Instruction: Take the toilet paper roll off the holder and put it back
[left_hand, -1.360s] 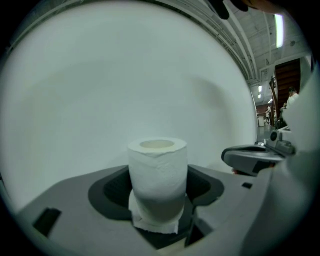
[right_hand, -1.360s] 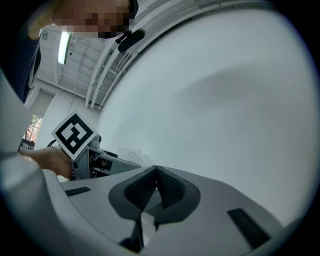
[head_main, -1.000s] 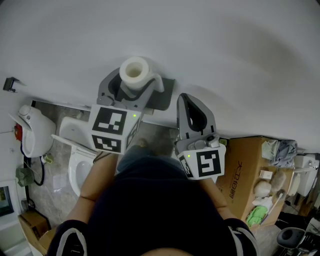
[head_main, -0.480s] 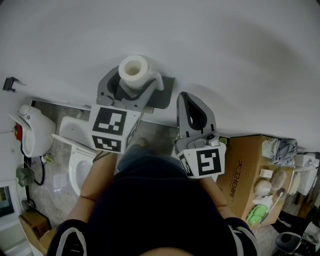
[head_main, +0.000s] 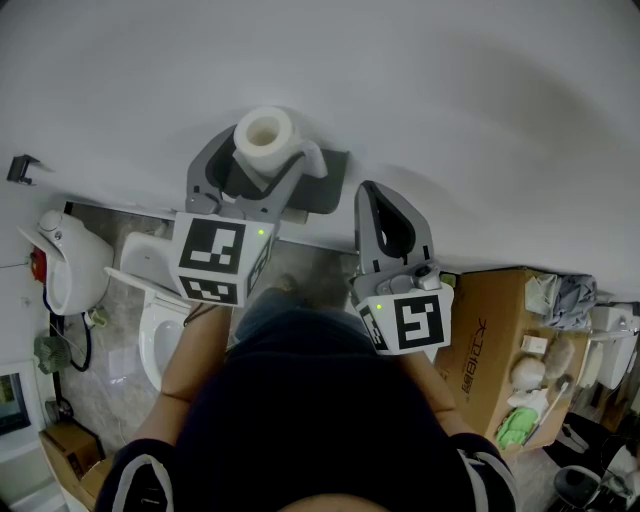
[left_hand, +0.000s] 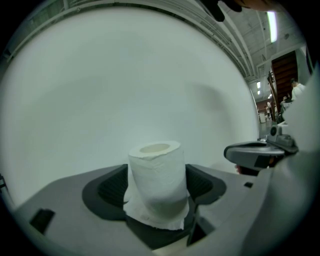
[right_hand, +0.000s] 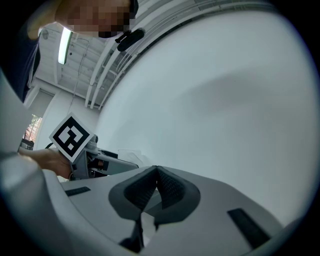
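The white toilet paper roll (head_main: 262, 135) stands upright with its hollow core facing up, close to the white wall. My left gripper (head_main: 255, 165) has its jaws wide around the roll (left_hand: 157, 182). Both ribbed pads lie against the roll's sides, and a loose sheet hangs at its base. The dark grey holder plate (head_main: 328, 190) sits on the wall just behind and right of the roll, mostly hidden by the jaws. My right gripper (head_main: 385, 222) hangs to the right of the holder, shut and empty, and its pads (right_hand: 155, 192) meet.
Below me are a white toilet (head_main: 155, 330) and a white fixture (head_main: 65, 260) at the left. A cardboard box (head_main: 490, 340) with cloths and small items stands at the right. The person's dark torso fills the lower middle of the head view.
My left gripper and the roll between its jaws have shifted slightly up and to the left, towards the wall. The right gripper has stayed put.
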